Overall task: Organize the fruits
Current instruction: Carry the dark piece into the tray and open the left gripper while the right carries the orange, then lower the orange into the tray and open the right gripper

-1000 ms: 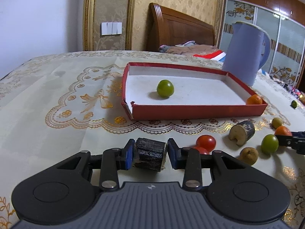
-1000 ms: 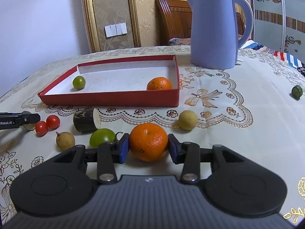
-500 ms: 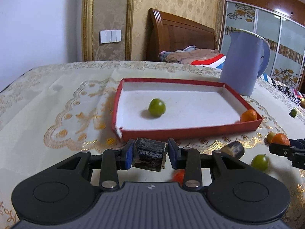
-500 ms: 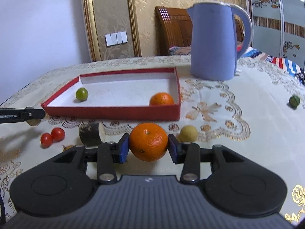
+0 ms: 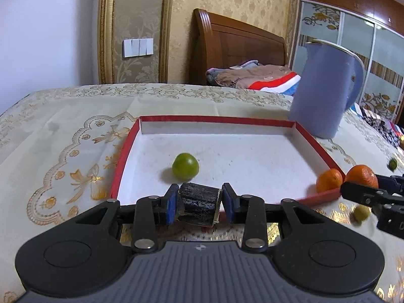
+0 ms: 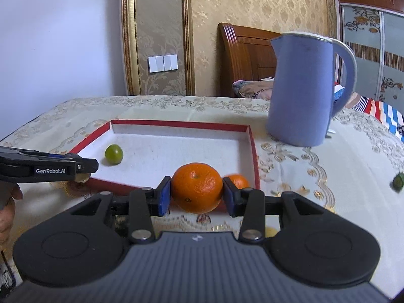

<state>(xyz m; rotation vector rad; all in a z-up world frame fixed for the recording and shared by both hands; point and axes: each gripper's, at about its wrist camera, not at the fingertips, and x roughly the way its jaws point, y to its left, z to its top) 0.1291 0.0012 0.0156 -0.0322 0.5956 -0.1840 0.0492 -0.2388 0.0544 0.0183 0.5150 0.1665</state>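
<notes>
While both sets of tongs hang over the near edge of the shallow red cardboard tray with a white floor (image 5: 126, 149), each is clamped on something. The left tongs (image 5: 199, 203) grip a dark, rough-barked stub of a cylinder (image 5: 199, 207) between their blue pads, at the tray's near wall. The right tongs (image 6: 197, 197) squeeze a large round orange mandarin (image 6: 197, 188) by its sides, above the tray's near right corner.

Just past the dark stub, a small round green fruit (image 5: 185, 166) lies on the tray floor towards the left side. A smaller orange mandarin (image 5: 328, 180) sits in the tray's near right corner, against the wall. In the left wrist view the right tongs reach in from the right edge with the large mandarin, and a small yellow-green fruit (image 5: 361, 213), blurred, lies on the bench below them.

Covering the bench is a cream tablecloth with gold embroidered scallops (image 5: 63, 151). Off to the right, well apart from the tray, rests another small green fruit (image 6: 398, 181). Behind the tray's far right corner stands a tall lavender-blue plastic jug with a handle (image 6: 300, 91). Beyond the bench are a carved wooden headboard (image 5: 234, 48) and folded bedding (image 5: 252, 74).
</notes>
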